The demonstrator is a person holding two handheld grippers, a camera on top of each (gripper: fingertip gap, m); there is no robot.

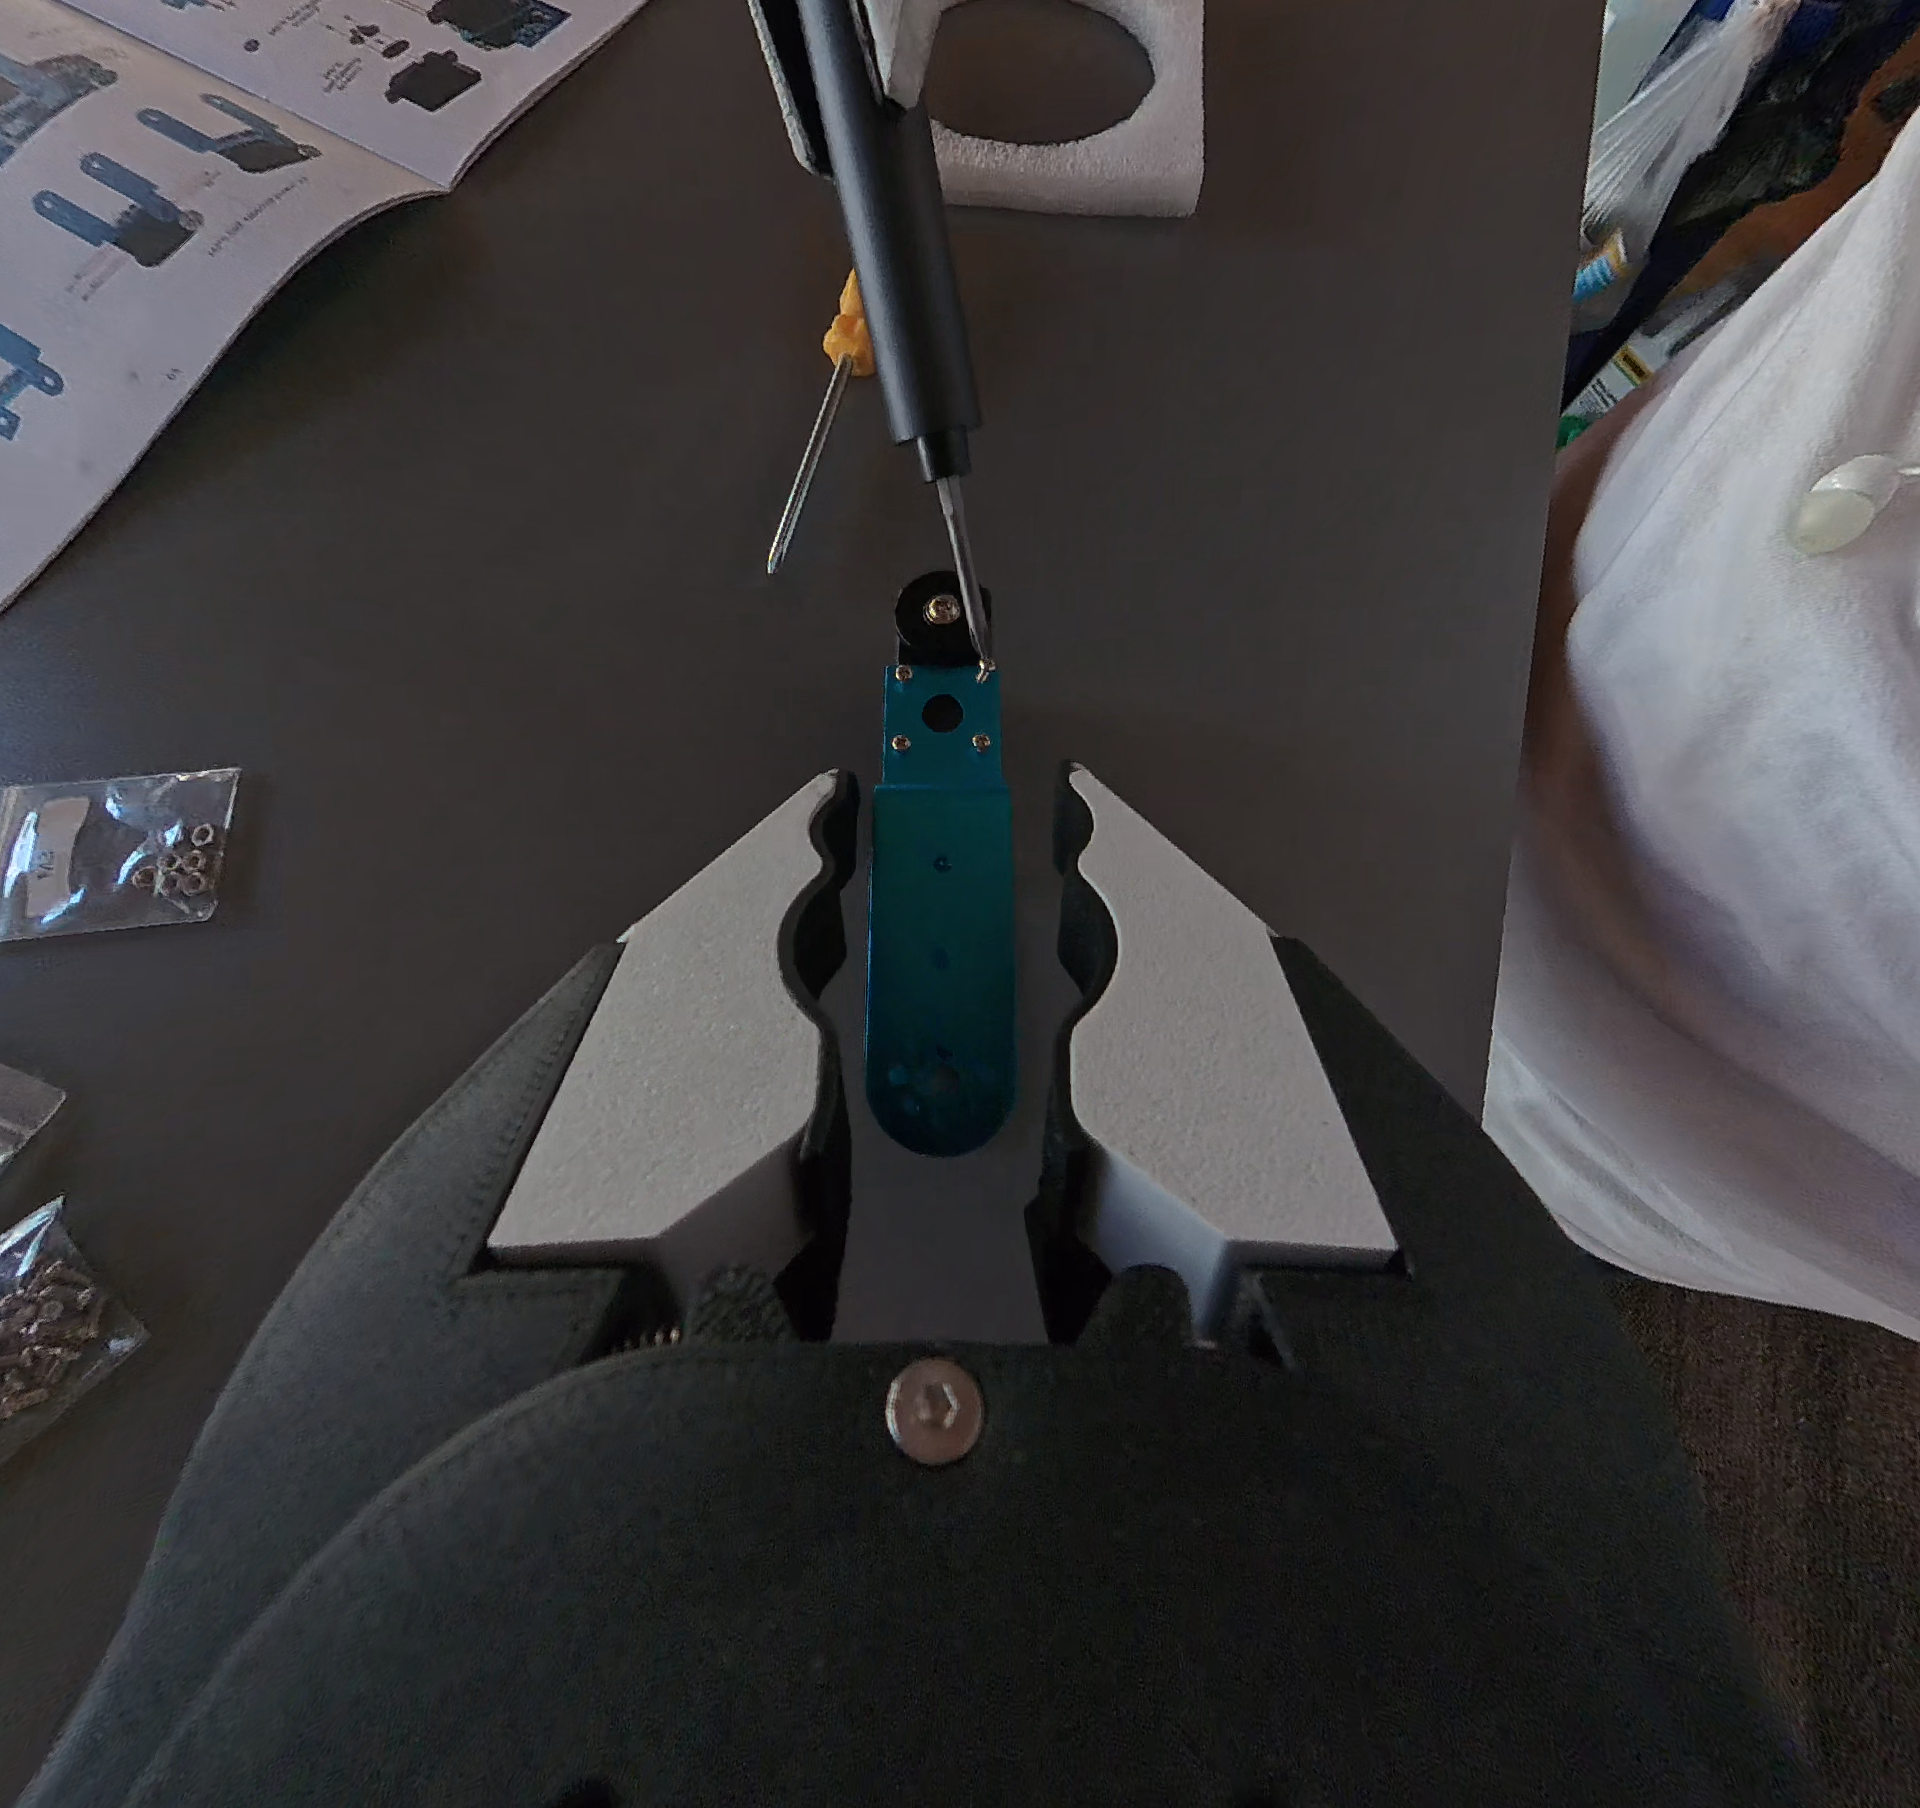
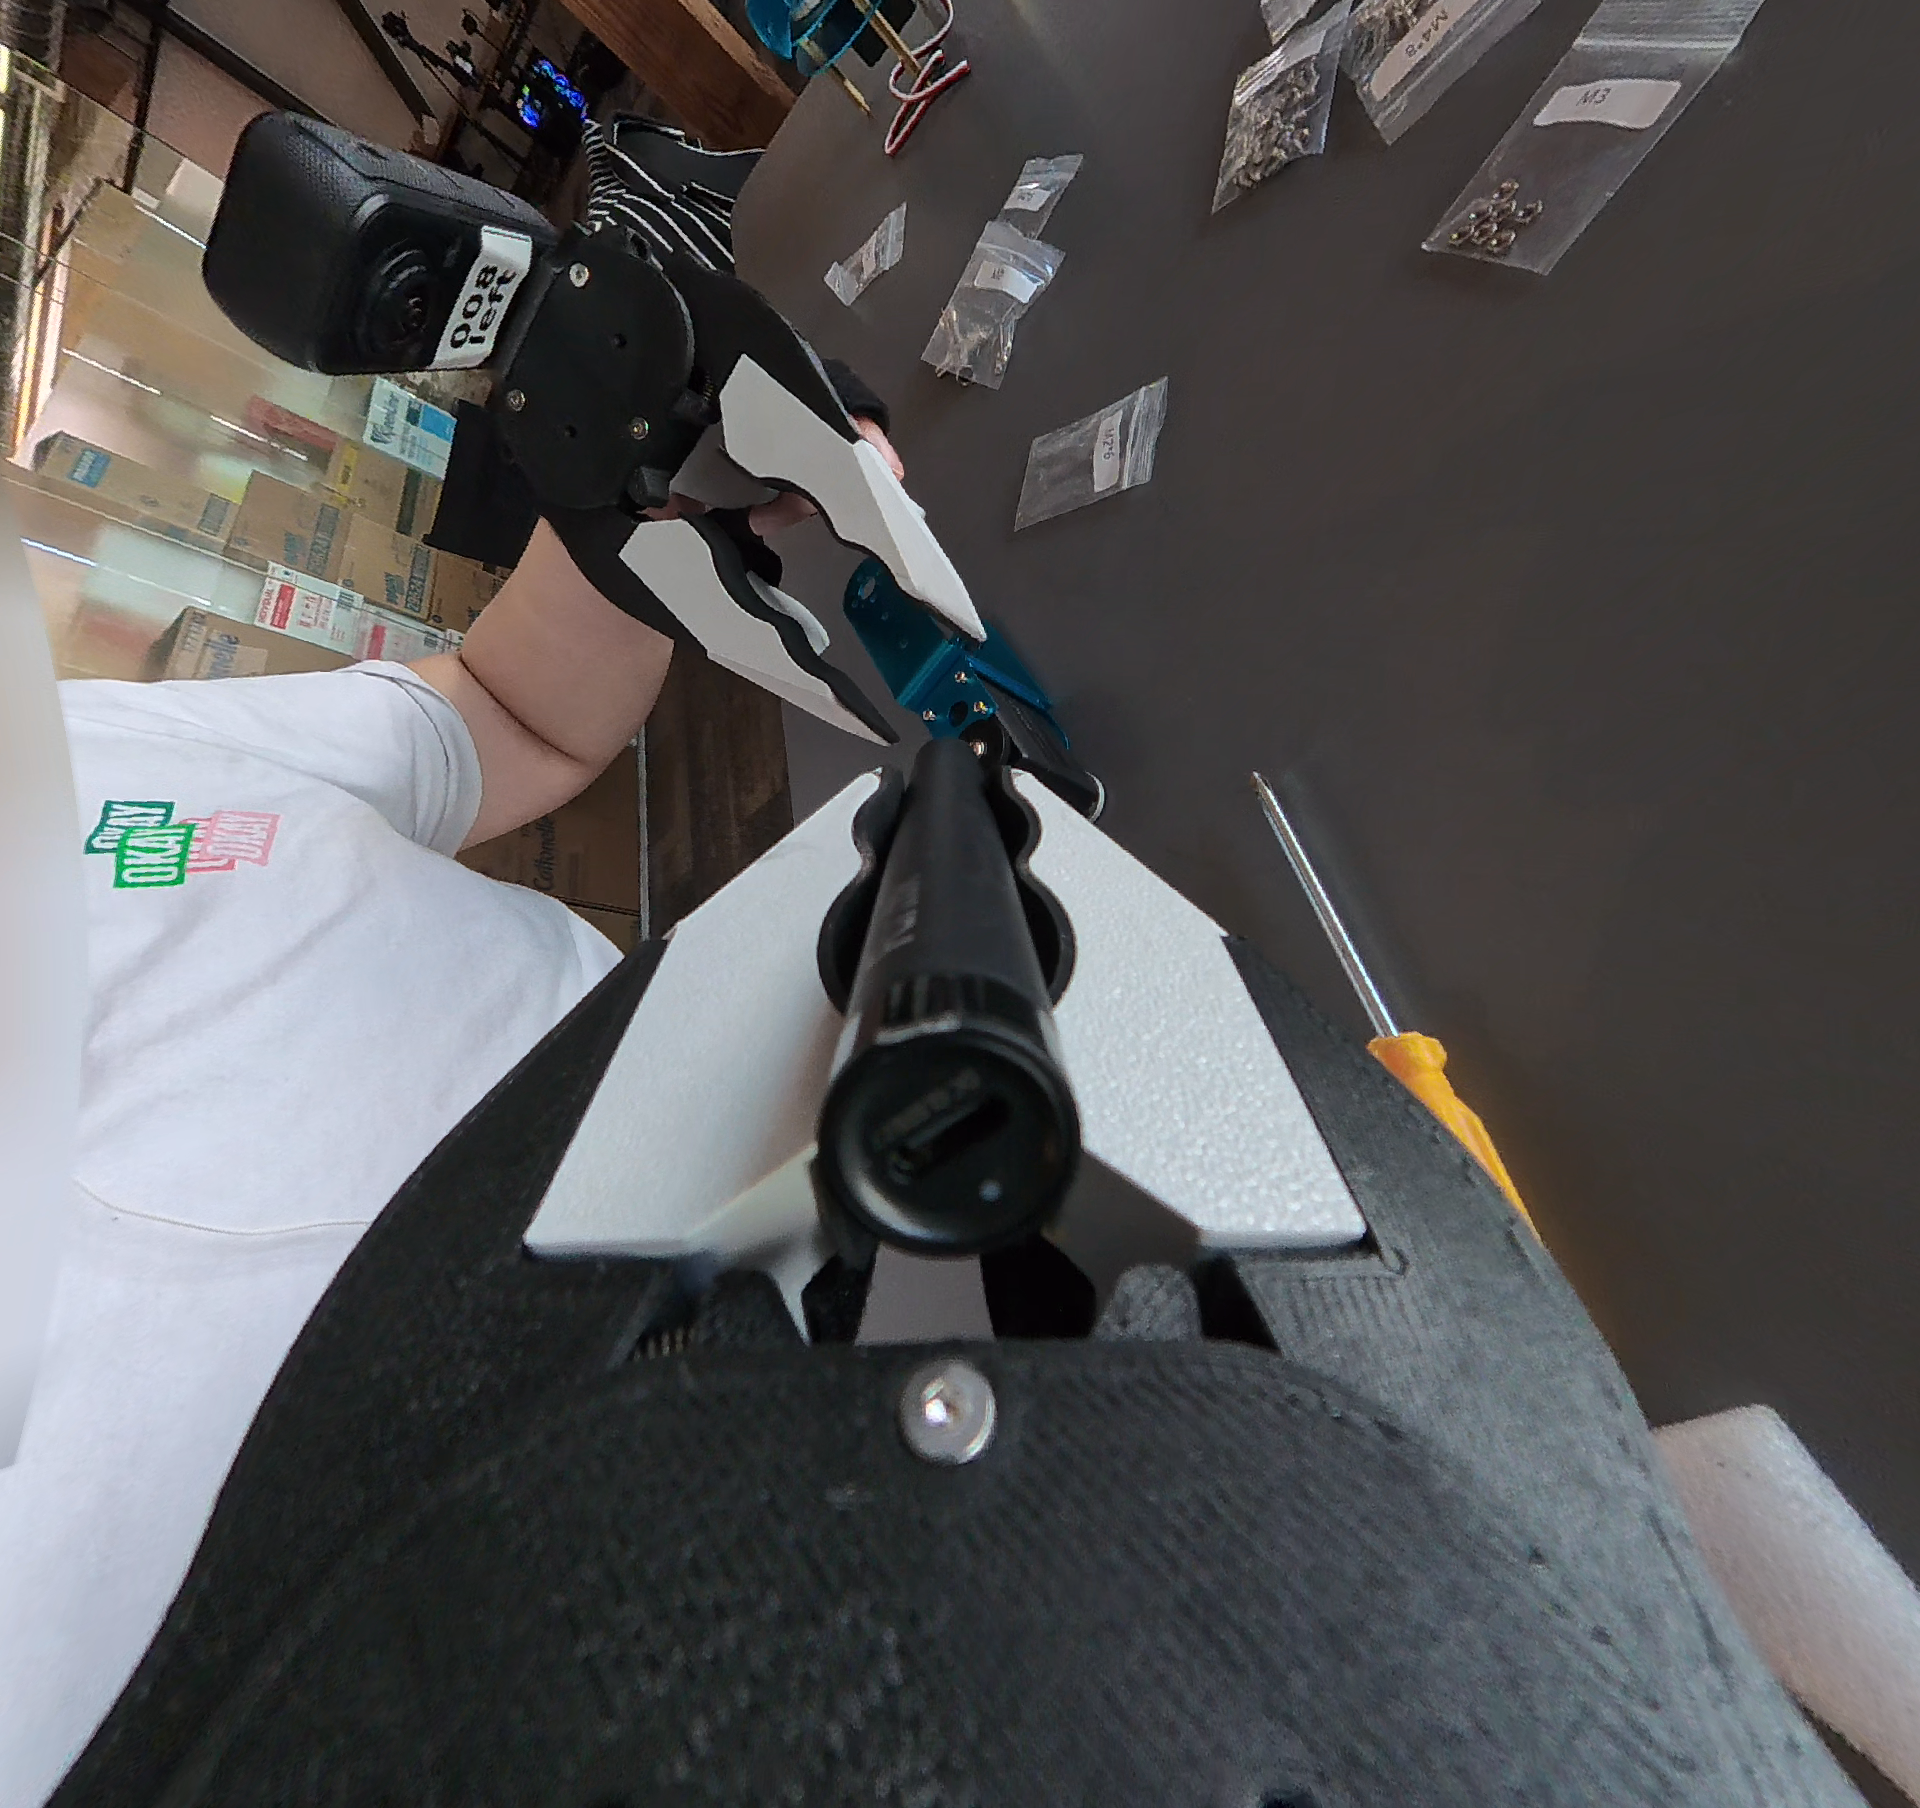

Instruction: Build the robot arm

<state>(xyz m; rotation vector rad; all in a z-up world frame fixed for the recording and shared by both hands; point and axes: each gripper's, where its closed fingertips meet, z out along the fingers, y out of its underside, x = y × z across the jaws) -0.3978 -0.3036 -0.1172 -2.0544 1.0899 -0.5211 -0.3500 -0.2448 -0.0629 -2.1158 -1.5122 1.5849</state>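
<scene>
Left gripper (image 1: pixel 951 792) has its jaws pinching a blue metal bracket (image 1: pixel 940 927), holding it just over the dark tabletop (image 1: pixel 520 563), the bracket's far end sticking out past the fingertips. At that far end sits a small black round part (image 1: pixel 940 610) with a brass screw in its middle. From the right wrist view the same left gripper (image 2: pixel 935 683) comes in from the upper left, a bare forearm behind it, the bracket (image 2: pixel 935 672) clamped between the white fingers.

Right gripper (image 2: pixel 951 792) has its jaws pressed onto a black electric screwdriver (image 2: pixel 945 979), the barrel running straight out along the fingers. In the left wrist view that screwdriver (image 1: pixel 894 231) slants down from the top, and its thin bit touches a small screw (image 1: pixel 984 667) at the bracket's far right corner.

On the tabletop just beside the work lies an orange-handled screwdriver (image 1: pixel 821 428), left of the black one. Beyond it rests a white foam block (image 1: pixel 1132 75) with an oval hole. An open instruction booklet (image 1: pixel 208 96) lies at far left, and small clear bags of screws and nuts (image 1: pixel 114 849) are scattered along the left edge. A person in a white shirt (image 1: pixel 1714 771) stands at the right.
</scene>
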